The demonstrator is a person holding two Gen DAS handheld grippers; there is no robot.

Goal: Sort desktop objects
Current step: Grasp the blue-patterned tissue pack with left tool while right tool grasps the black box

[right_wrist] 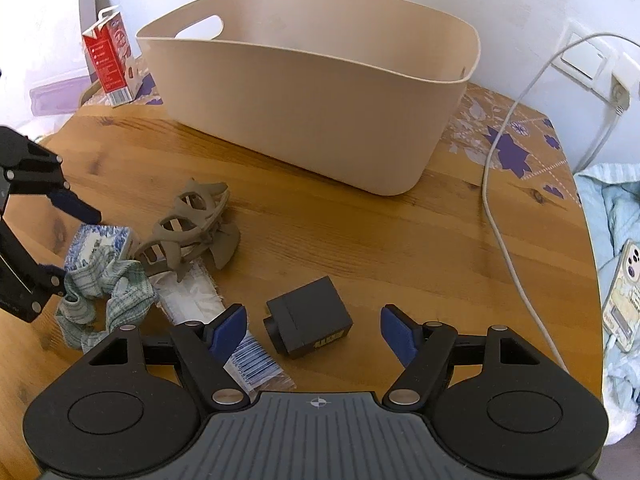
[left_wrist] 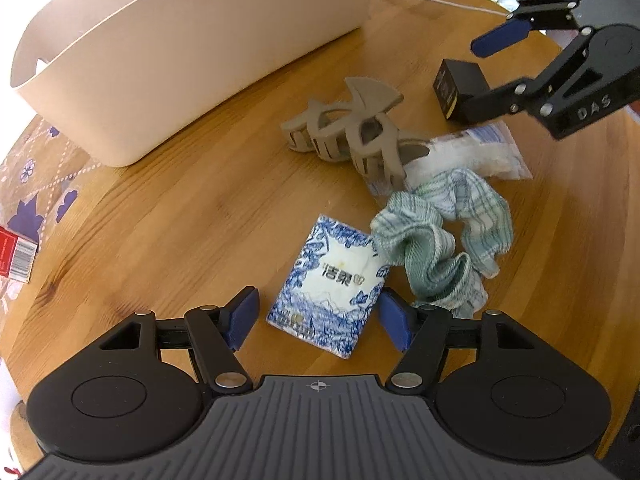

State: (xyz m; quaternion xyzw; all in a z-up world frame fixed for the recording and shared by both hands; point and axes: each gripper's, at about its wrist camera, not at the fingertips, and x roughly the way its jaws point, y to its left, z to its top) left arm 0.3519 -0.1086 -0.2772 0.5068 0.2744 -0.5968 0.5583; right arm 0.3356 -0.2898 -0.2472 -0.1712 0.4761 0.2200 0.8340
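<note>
A blue-and-white tissue packet (left_wrist: 332, 288) lies on the wooden table between the open pads of my left gripper (left_wrist: 318, 318), untouched. A green plaid scrunchie (left_wrist: 440, 236) lies just right of it, touching the right pad. A taupe hair claw (left_wrist: 352, 128) and a clear wrapped white packet (left_wrist: 468, 152) lie beyond. My right gripper (right_wrist: 314, 330) is open around a small black box (right_wrist: 310, 322), pads apart from it. The right gripper also shows in the left wrist view (left_wrist: 476, 76). A beige tub (right_wrist: 320, 100) stands at the back.
A red carton (right_wrist: 110, 64) stands left of the tub. A white cable (right_wrist: 500, 208) runs across the table's right side to a wall socket (right_wrist: 592, 64). A phone (right_wrist: 624, 296) lies on blue cloth beyond the right edge. A patterned mat (left_wrist: 32, 196) lies under the tub.
</note>
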